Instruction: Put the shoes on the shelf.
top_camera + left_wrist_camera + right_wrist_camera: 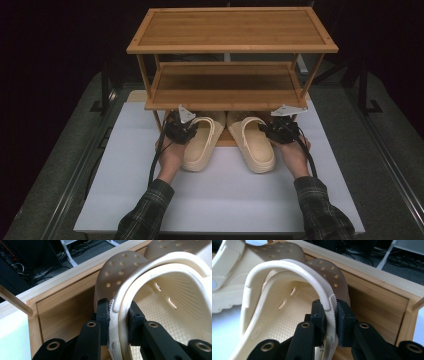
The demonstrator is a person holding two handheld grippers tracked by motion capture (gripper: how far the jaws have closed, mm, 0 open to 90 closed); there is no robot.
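Observation:
Two cream clog shoes lie side by side with their toes on the bottom board of a wooden shoe rack (231, 47). My left gripper (181, 127) is shut on the outer side wall of the left clog (202, 142); in the left gripper view its jaws clamp that clog's rim (117, 315). On the other side, my right gripper (281, 131) is shut on the outer wall of the right clog (252, 145), whose rim (331, 312) sits pinched between the jaws in the right gripper view. The heels rest on the white mat.
The rack has a top shelf and a middle shelf (225, 90) overhanging the clogs' toes. Its bottom board (62, 312) has a raised rim. The white mat (220, 200) lies under everything, on a grey table (385, 165).

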